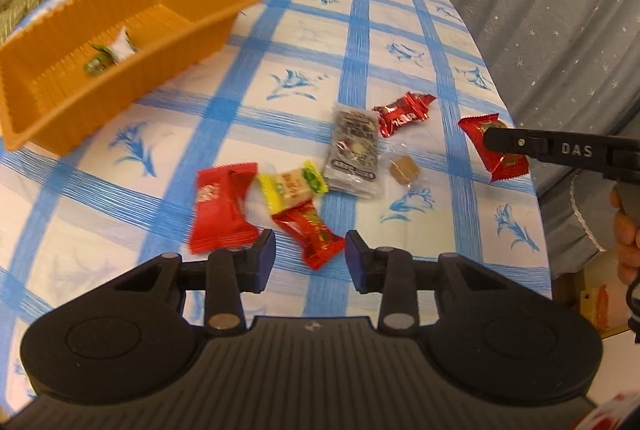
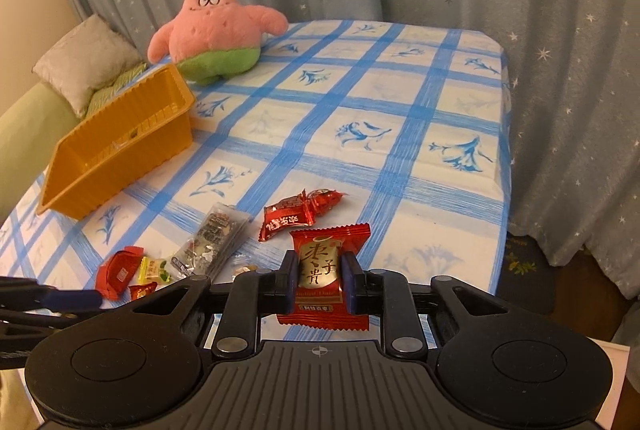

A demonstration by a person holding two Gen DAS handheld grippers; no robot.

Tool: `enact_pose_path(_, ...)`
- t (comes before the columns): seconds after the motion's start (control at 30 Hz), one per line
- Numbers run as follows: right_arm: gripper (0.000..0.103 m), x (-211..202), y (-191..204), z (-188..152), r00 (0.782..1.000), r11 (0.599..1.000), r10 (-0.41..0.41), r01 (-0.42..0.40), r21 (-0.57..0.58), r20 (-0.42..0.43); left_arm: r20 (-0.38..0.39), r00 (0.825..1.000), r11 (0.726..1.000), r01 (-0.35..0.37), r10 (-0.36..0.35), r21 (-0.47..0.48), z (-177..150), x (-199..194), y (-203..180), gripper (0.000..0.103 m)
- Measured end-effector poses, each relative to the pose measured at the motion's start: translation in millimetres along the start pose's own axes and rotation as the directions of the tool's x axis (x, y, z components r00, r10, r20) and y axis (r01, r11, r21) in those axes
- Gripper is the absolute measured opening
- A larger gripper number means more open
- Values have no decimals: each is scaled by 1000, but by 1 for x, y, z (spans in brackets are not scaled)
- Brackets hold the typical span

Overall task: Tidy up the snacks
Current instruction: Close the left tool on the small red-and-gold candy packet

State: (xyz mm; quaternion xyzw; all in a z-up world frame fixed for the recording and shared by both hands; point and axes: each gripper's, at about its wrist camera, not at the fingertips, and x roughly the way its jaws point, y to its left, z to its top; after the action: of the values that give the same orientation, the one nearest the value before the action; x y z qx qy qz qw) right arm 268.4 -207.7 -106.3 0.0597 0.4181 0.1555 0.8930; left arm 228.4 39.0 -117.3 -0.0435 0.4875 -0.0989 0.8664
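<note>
Right gripper [image 2: 319,280]: we find its jaws clamped on a red jujube candy packet [image 2: 326,272], long axis upright between the pads, lifted clear of the counter [image 2: 420,118].
Left gripper [image 1: 310,262]: jaws apart, nothing gripped; a small red candy [image 1: 310,236] lies between and just ahead of them, slanting across the gap.
Orange tray [image 1: 120,42]: far left on the counter, two sweets already inside.
Key relation: we judge the tray lies left of and beyond the held packet; the left gripper is nearer it.
Loose snacks: a grey bar packet [image 1: 354,150] and other red candies near the middle.
</note>
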Motion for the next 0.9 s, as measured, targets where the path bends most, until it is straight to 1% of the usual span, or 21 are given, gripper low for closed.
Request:
enact_pose_path(0.13,23,-2,-3,-2,1000,1000,-2,2,10,-1,-5,1000,1000,1,-1,-10,4,9,-3,33)
enact_pose_path(0.4,23,-5,-7,-4,1000,1000,3,-3,19,-1,-17,999,999,-38,38,-5,8,24,-7,33)
enact_pose_path(0.5,23,-6,-6,-4,1000,1000,6,-6,17,1,-21,999,999,-50,50,-3,9,28,-8,29)
enact_pose_path(0.57,23,-7,-6,-4,1000,1000,7,-7,15,1,-25,998,998,-62,62,1,9,31,-8,21)
enact_pose_path(0.6,23,-7,-6,-4,1000,1000,8,-8,15,1,-27,997,998,-65,65,0,9,32,-7,20)
enact_pose_path(0.9,23,-9,-5,-4,1000,1000,17,-17,8,2,-13,997,996,-79,79,40,4,29,-11,18)
